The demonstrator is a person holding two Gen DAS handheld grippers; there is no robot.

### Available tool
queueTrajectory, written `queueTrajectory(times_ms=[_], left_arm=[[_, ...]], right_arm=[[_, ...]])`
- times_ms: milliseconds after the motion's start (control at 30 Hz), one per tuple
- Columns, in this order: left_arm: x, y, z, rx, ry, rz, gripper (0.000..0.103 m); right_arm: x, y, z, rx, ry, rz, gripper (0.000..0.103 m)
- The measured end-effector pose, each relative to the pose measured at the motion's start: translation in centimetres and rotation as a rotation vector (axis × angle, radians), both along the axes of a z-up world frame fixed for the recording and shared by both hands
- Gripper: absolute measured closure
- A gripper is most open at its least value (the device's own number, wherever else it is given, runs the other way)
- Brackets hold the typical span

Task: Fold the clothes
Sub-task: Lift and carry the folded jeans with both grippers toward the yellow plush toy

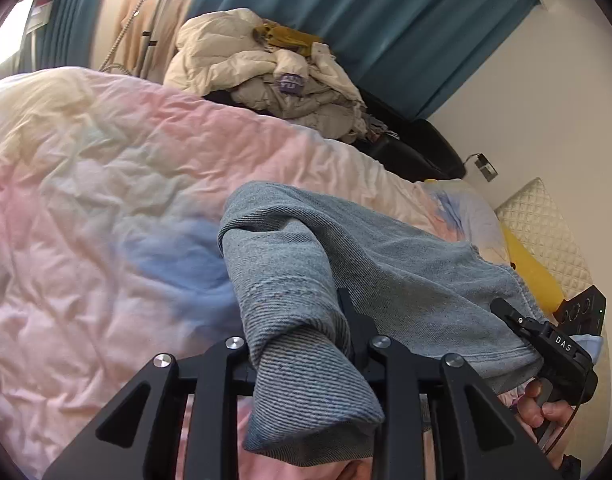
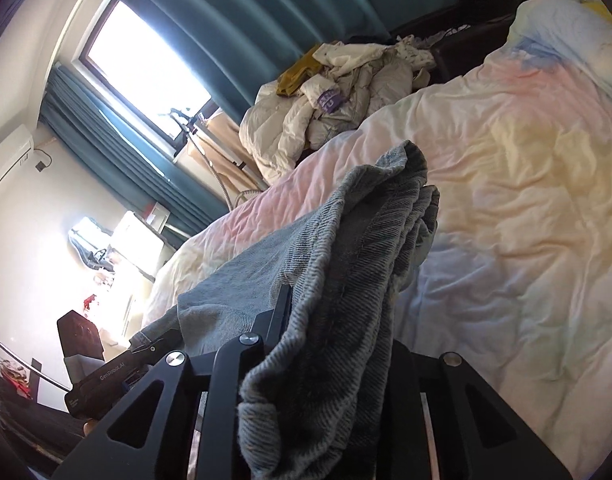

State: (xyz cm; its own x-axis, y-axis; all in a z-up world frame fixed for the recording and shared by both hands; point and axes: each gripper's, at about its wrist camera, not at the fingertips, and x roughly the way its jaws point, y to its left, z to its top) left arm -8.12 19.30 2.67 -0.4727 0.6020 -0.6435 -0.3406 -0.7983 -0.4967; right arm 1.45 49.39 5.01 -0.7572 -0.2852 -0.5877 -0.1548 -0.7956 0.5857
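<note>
A grey-blue ribbed garment (image 1: 386, 264) is lifted off the bed and stretched between both grippers. In the left wrist view my left gripper (image 1: 302, 320) is shut on a bunched end of it; cloth drapes over one finger and hangs below the jaws. To the right, my right gripper (image 1: 506, 312) pinches the garment's hem, with a hand (image 1: 538, 404) on its grip. In the right wrist view my right gripper (image 2: 334, 312) is shut on a thick fold of the garment (image 2: 366, 240), which hides one finger. My left gripper (image 2: 146, 350) bites the cloth's far edge at lower left.
A crumpled pastel duvet (image 1: 106, 180) covers the bed (image 2: 506, 200). A heap of cream clothes (image 1: 266, 68) lies beyond it on a dark seat (image 1: 418, 148), in front of teal curtains (image 2: 266, 20). A yellow pillow (image 1: 534, 272) and quilted headboard (image 1: 546, 232) are at the right.
</note>
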Motion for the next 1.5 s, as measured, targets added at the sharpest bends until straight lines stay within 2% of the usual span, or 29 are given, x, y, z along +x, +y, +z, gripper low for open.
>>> queueTrajectory(times_ms=[167,333,433,500,667,833,1033,1267,1367,1433,1500], left_arm=[[1.4,10.8,1.6,0.029,0.037,-0.125,0.076],[3.3,21.5,1.4,0.048,0.029,-0.250,0.076],[4.3,27.4,0.6,0.046,0.016,-0.316,0.076],[4.9,30.8,0.0,0.040,0.012,-0.354,0.076],[6.2,37.0,-2.7,0.014,0.003,-0.434,0.076],[7.1,40.1,-5.8,-0.057,0.035,-0.484,0.076],[7.2,41.0,-8.6,-0.122,0.071,-0.511,0.076],[8.2,42.0,-10.6,-0.226,0.097,-0.556,0.073],[8.2,41.9,-11.3,-0.253,0.083,-0.569,0.066],[8.2,41.7,-11.3,-0.273,0.076,-0.568,0.052],[8.1,41.6,-11.3,-0.309,0.047,-0.579,0.048]], right_arm=[[4.9,8.5,2.2,0.036,0.035,-0.129,0.084],[10.4,17.2,3.3,0.090,0.046,-0.253,0.084],[13.6,21.7,3.0,0.142,0.052,-0.318,0.084],[15.5,24.5,2.0,0.137,0.040,-0.370,0.084],[19.0,29.5,-0.8,0.140,0.011,-0.467,0.084],[20.9,31.7,-5.3,0.162,-0.026,-0.521,0.084],[21.1,30.7,-10.6,0.235,-0.081,-0.510,0.084],[21.3,30.2,-15.0,0.211,-0.173,-0.540,0.081],[21.4,30.2,-16.8,0.189,-0.183,-0.564,0.080],[21.3,30.0,-17.1,0.207,-0.191,-0.570,0.080],[21.2,29.8,-17.0,0.224,-0.197,-0.574,0.079]])
